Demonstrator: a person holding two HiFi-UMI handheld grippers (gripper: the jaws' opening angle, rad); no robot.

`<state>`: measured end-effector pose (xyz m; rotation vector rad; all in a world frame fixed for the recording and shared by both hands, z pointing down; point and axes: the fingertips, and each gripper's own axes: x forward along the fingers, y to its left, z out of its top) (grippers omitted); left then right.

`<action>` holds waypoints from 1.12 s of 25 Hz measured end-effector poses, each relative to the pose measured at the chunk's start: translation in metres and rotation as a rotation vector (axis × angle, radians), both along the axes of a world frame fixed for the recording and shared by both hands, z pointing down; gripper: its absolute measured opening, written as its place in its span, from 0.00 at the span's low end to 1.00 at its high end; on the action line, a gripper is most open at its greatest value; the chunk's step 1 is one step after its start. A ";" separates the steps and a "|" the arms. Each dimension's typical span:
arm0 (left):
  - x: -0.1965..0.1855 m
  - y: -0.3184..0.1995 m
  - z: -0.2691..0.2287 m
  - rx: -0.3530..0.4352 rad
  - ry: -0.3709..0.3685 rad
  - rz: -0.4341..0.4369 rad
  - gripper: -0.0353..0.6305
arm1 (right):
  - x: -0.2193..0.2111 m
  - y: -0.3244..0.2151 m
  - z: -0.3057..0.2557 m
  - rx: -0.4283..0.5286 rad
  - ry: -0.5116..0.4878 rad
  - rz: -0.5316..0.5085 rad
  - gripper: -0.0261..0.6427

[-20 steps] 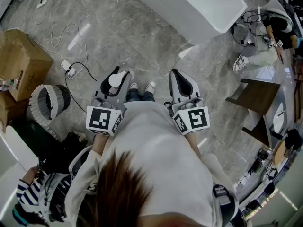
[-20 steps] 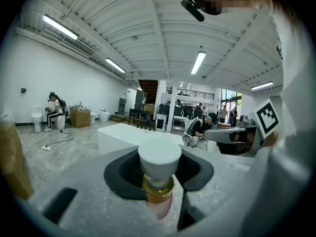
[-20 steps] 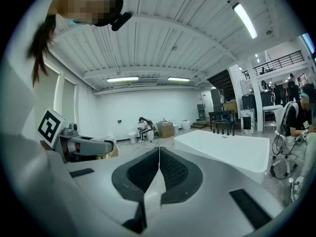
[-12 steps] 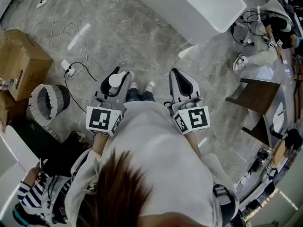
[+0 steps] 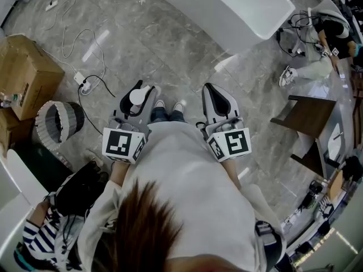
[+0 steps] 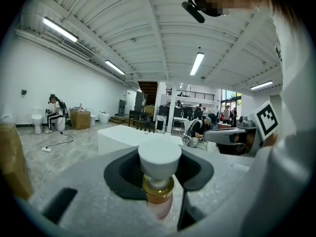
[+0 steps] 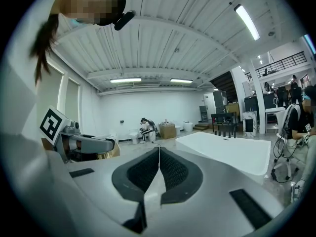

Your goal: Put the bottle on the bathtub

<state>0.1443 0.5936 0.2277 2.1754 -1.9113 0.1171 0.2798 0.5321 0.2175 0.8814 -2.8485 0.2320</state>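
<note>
Grey marble floor (image 5: 142,44) runs hard underfoot all the way to the tub. Your bottle (image 6: 159,179) stands upright in the left hand-held gripper (image 5: 143,88). Its jaws are partway apart and press on the bottle near the white cap, with the gold collar and pinkish body below the pads. Your right hand-held gripper (image 7: 159,154) is beside it, jaws closed together on nothing. The bathtub (image 5: 227,10) lies ahead, well apart from both, so the bottle has yet to travel.

With the hold so high, I'd judge a jolt could let the bottle swing or slip, and that floor would not forgive a drop. A narrow or curved tub edge could also tip it as you let go. The cable and power strip (image 5: 82,81) to your left could catch a foot if you drift that way.

Further left, the cardboard box (image 5: 25,72) has its flaps down, and the round basket (image 5: 59,120) is dark inside; you cannot tell what either holds
</note>
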 end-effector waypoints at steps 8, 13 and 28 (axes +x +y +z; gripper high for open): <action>0.005 0.005 -0.003 0.031 0.014 -0.060 0.28 | 0.024 -0.003 0.002 0.014 -0.017 0.008 0.06; 0.005 0.006 -0.005 0.057 0.017 -0.110 0.28 | 0.043 -0.005 0.007 0.018 -0.011 0.018 0.06; -0.027 -0.034 -0.004 0.035 0.048 -0.066 0.28 | 0.011 -0.046 0.017 -0.044 0.026 0.060 0.06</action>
